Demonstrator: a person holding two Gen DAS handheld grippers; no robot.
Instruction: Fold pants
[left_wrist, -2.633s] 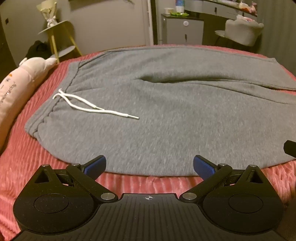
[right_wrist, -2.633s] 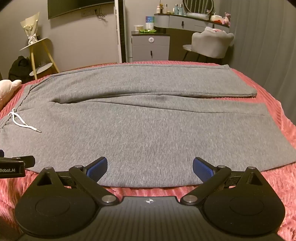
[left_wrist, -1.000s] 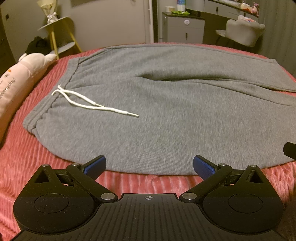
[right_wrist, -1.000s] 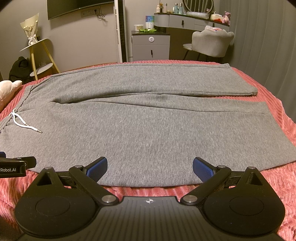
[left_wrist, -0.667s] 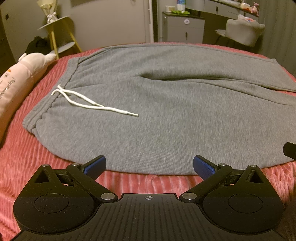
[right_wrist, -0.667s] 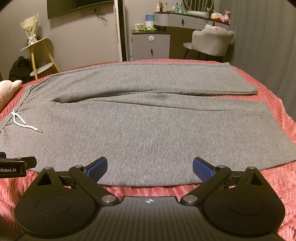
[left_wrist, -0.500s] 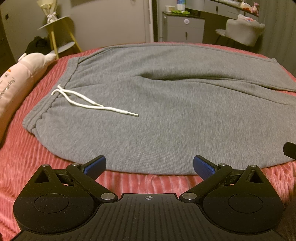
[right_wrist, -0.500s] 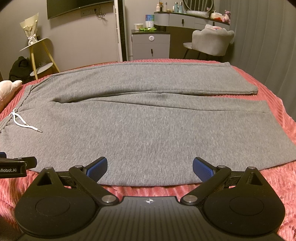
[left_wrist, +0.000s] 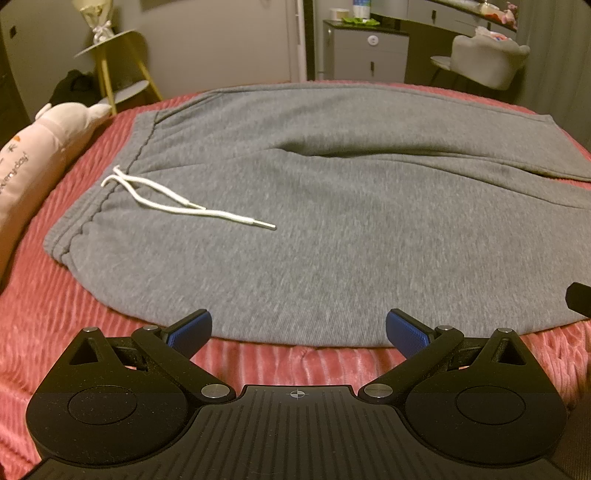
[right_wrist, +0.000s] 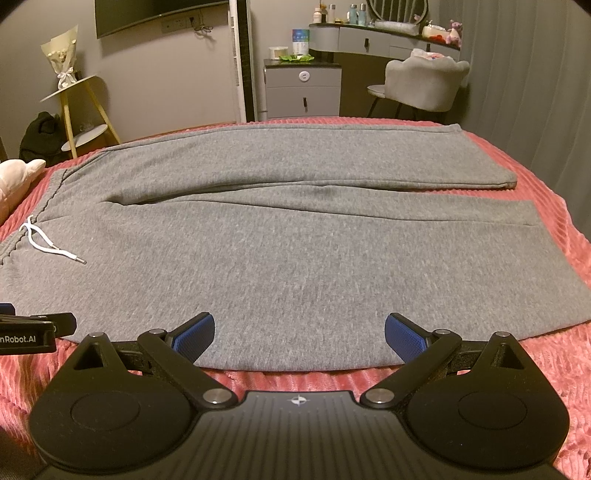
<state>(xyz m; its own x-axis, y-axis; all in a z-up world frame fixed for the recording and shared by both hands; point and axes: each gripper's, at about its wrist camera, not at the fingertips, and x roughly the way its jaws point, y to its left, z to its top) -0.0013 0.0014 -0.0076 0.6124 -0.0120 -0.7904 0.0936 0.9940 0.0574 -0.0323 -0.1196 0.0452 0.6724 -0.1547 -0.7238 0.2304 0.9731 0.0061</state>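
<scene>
Gray pants (right_wrist: 295, 258) flat on bed (right_wrist: 554, 369), unfolded; no fold done yet. Left tongs (left_wrist: 295, 328) & right tongs (right_wrist: 299, 328) both released, empty, at pants' near edge.

A pink ribbed bedspread (right_wrist: 546, 354) covers the bed in a dim bedroom. At nine o'clock, a pale pink plush toy (left_wrist: 40, 147) lies along the bed's edge. Beyond it, at ten o'clock, a yellow-legged side table (right_wrist: 79, 110) holds a wrapped bouquet (right_wrist: 61, 59). At twelve o'clock stands a grey drawer cabinet (right_wrist: 303, 88), with a grey shell-backed chair (right_wrist: 424, 85) at one o'clock before a vanity (right_wrist: 384, 35).
</scene>
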